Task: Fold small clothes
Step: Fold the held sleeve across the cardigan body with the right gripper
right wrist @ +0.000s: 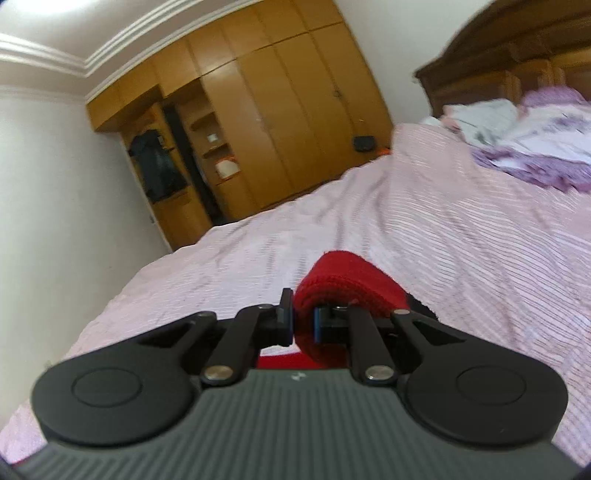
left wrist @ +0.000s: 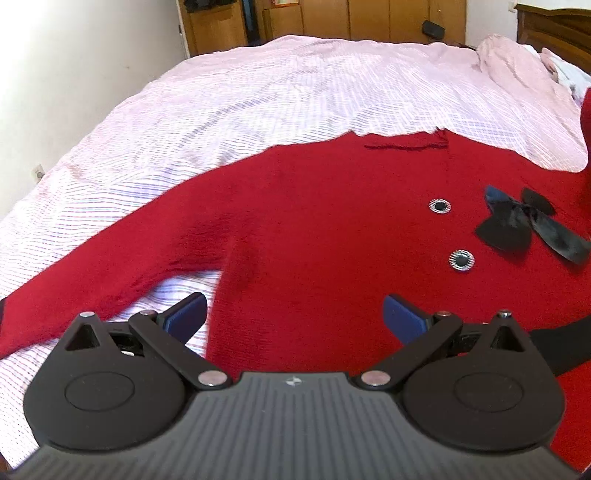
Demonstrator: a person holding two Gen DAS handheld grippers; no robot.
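Bright, even daylight in both views, with fisheye bending and some motion blur.

In the left wrist view the wall (left wrist: 55,74) at upper left is blown out to white, so light seems to come from that side; the sweater (left wrist: 314,221) is saturated and sharp, with soft shadows only in its folds. The bedspread (left wrist: 258,92) curves strongly toward the frame edges, and the corners are dark. In the right wrist view the wardrobe (right wrist: 277,122), headboard (right wrist: 498,74) and pile of clothes (right wrist: 535,140) are smeared and soft; the ceiling (right wrist: 55,11) glares at upper left.
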